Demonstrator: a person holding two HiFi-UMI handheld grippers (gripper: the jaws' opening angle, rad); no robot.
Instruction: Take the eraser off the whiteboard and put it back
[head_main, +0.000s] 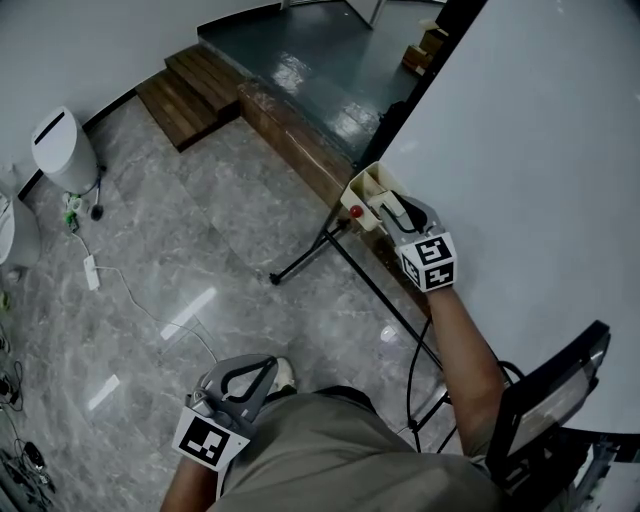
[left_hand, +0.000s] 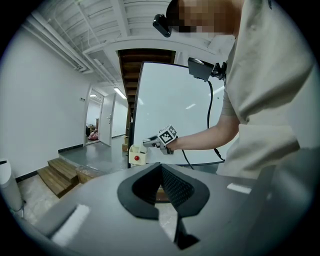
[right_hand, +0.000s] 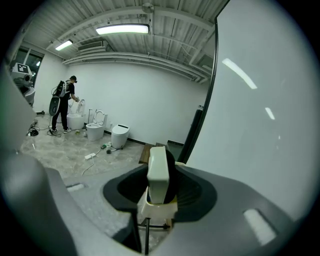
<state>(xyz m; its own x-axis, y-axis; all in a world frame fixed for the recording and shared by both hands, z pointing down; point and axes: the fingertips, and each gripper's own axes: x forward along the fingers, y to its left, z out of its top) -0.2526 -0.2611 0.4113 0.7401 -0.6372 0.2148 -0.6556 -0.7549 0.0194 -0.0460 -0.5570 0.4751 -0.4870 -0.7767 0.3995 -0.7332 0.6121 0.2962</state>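
We log right gripper clamping blocky cream eraser at glossy whiteboard edge, holder red dot unseen in its own view; left gripper closed, empty.

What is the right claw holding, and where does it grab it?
The right claw holds the whiteboard eraser, pinched between its two jaws by the eraser's sides. The left claw holds nothing.

Pretty bright and even, ceiling strip light above the right tongs throws glare streaks on the whiteboard beside them, fisheye edges warped and dark.
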